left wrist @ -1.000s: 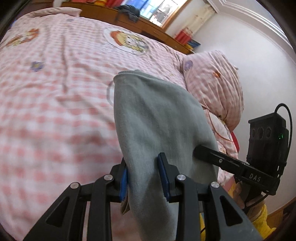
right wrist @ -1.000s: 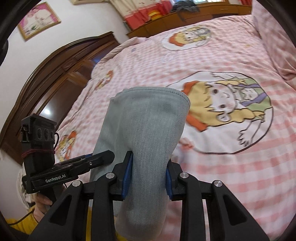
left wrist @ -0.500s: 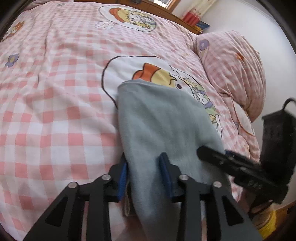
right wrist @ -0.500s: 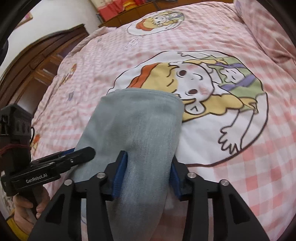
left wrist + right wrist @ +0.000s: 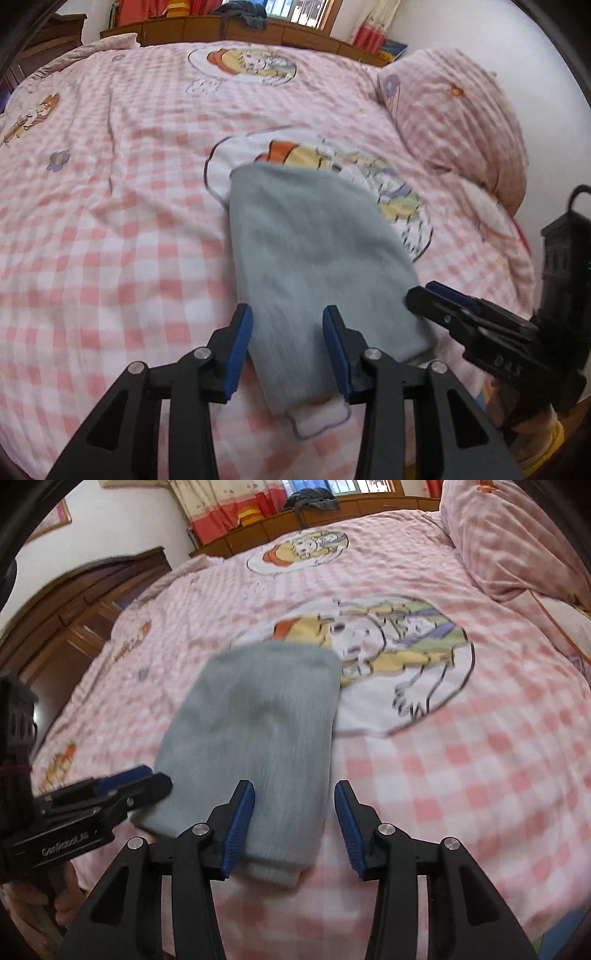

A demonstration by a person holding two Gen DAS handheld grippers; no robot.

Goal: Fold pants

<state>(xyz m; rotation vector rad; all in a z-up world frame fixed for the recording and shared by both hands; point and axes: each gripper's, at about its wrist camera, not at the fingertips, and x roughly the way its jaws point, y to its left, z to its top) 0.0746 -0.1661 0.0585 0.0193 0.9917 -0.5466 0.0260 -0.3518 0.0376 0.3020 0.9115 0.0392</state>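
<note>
The grey-blue folded pants (image 5: 314,251) lie flat on the pink checked bed (image 5: 110,221), their far fold over a cartoon print. My left gripper (image 5: 287,347) hovers over the near left end, open, the cloth lying loose below and between its blue pads. My right gripper (image 5: 294,823) is open over the near right corner of the pants (image 5: 258,720); the cloth's edge stops short of its right pad. Each gripper shows in the other's view: the right gripper (image 5: 436,295) beside the pants' right edge, the left gripper (image 5: 147,782) at their left edge.
A pink checked pillow (image 5: 454,122) sits at the right side of the bed. A wooden ledge (image 5: 295,33) with a dark garment (image 5: 243,14) runs along the far side. A dark wooden cabinet (image 5: 74,620) stands to the left. A hand (image 5: 55,897) holds the left gripper.
Both grippers came down with the pants, which hung from the shut jaws before. Now the pants lie flat on the bed and both sets of jaws stand wider, off the cloth.
</note>
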